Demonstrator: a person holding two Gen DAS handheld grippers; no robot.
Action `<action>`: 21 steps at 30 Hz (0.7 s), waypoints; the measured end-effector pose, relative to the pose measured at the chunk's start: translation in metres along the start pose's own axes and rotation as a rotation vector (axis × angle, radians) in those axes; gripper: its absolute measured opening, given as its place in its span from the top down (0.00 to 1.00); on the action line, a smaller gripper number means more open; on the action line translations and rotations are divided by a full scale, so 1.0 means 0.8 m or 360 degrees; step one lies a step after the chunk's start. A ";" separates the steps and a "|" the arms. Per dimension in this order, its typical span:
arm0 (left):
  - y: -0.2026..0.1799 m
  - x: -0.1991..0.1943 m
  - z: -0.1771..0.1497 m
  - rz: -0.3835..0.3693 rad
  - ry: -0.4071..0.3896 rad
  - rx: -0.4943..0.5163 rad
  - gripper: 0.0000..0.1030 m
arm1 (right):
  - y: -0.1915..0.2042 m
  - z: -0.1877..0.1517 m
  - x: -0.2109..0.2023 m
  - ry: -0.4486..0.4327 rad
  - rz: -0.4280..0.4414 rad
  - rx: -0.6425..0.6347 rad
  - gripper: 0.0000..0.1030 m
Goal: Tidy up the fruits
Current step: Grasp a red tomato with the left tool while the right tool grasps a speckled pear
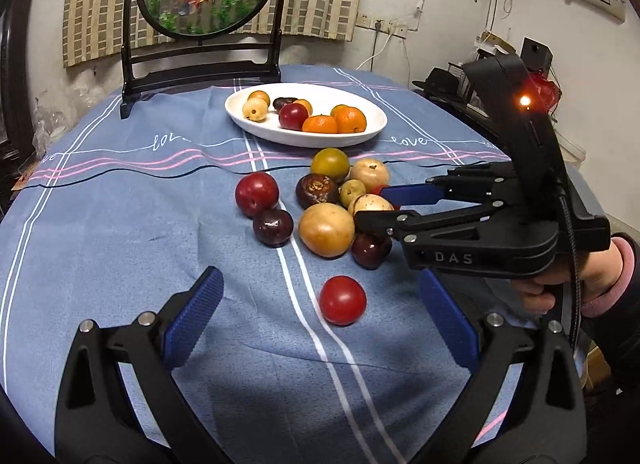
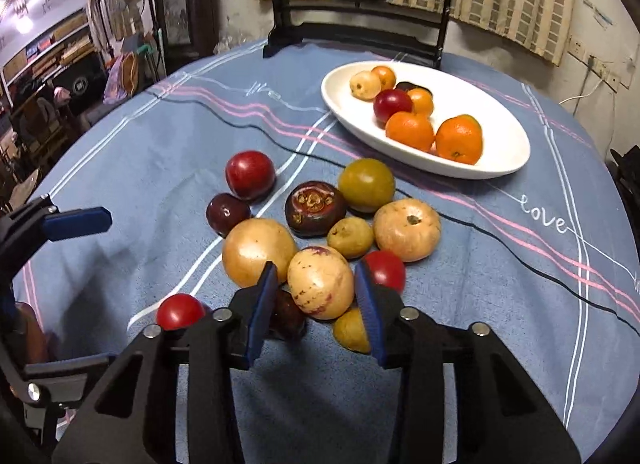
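- The blue tablecloth (image 2: 160, 144) is soft and creased. Any round fruit that gets knocked can roll across it towards the table's edge.
- The white oval plate (image 2: 500, 152) lies well apart from the loose pile, at the far right, and already holds several fruits. Its long axis runs from far left to near right in the right wrist view. A fruit dropped hard there could bump the oranges outwards.
- The left gripper (image 1: 322, 284) hangs wide open and empty, just above a small red fruit (image 1: 342, 300).
- The right gripper (image 2: 316, 266) brackets the pale speckled fruit (image 2: 320, 284). Its right pad sits at the skin and a sliver of gap shows on the left, so I judge the fruit not yet clamped.
- The speckled fruit sits at the near edge of the pile. It is egg-shaped, with its long axis along the gripper's line and its purple-tinged end facing away. The jaws span its short axis, so it could squirt forward when squeezed.
- The big tan fruit (image 2: 256, 250) touches the left finger and is likely to be shoved.
- The dark fruit (image 2: 286, 314) and yellow-green fruit (image 2: 350, 330) sit under the fingers and could be pinched or dragged along.
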State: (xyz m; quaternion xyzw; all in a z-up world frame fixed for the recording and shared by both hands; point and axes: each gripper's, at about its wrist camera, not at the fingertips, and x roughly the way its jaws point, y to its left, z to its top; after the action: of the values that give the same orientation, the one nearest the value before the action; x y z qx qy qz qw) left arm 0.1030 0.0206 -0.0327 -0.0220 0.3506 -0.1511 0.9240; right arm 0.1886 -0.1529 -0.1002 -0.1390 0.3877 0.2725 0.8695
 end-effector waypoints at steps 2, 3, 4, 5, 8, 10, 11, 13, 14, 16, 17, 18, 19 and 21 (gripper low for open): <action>0.002 0.000 0.001 0.0002 0.0004 -0.0014 0.03 | 0.000 0.002 0.001 0.0020 -0.0005 -0.0017 0.63; 0.002 0.000 0.001 0.0002 0.0007 -0.0016 0.03 | -0.001 0.003 0.003 0.0033 -0.0002 -0.0029 0.62; 0.001 0.001 0.000 0.0002 0.0011 -0.0013 0.03 | 0.000 0.003 0.004 0.0041 0.0001 -0.0045 0.62; 0.001 0.002 0.001 0.0003 0.0014 -0.0009 0.03 | 0.000 0.003 0.004 0.0045 0.0004 -0.0059 0.62; 0.001 0.003 0.001 0.0004 0.0024 -0.0012 0.03 | -0.002 0.003 0.006 0.0039 0.0018 -0.0045 0.62; 0.001 0.004 0.001 0.0003 0.0031 -0.0019 0.03 | -0.004 0.002 0.004 0.0031 0.0020 -0.0029 0.65; 0.002 0.005 0.001 0.0000 0.0035 -0.0020 0.03 | -0.006 0.001 0.002 0.0026 0.0041 -0.0010 0.66; 0.002 0.007 0.001 -0.0042 0.0050 -0.0017 0.03 | -0.021 -0.002 -0.008 -0.0046 0.0172 0.0097 0.66; 0.000 0.009 0.001 -0.0090 0.0066 -0.0010 0.04 | -0.027 -0.002 -0.013 -0.0094 0.0232 0.0145 0.66; -0.009 0.014 0.000 -0.0159 0.0106 0.0038 0.06 | -0.048 -0.008 -0.023 -0.0235 0.0418 0.0311 0.66; -0.013 0.016 -0.001 -0.0154 0.0121 0.0063 0.07 | -0.060 -0.011 -0.023 -0.0252 0.0498 0.0401 0.66; -0.018 0.021 -0.001 -0.0150 0.0148 0.0095 0.12 | -0.065 -0.013 -0.025 -0.0254 0.0521 0.0435 0.66; -0.021 0.025 -0.001 -0.0153 0.0173 0.0107 0.19 | -0.070 -0.014 -0.030 -0.0276 0.0537 0.0451 0.66; -0.019 0.035 -0.001 -0.0148 0.0230 0.0090 0.29 | -0.073 -0.016 -0.038 -0.0308 0.0540 0.0457 0.66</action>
State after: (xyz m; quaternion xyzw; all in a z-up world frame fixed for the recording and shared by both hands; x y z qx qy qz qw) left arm 0.1179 -0.0023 -0.0489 -0.0012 0.4105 -0.2047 0.8886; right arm 0.1979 -0.2171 -0.0838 0.0800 0.3551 0.3686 0.8553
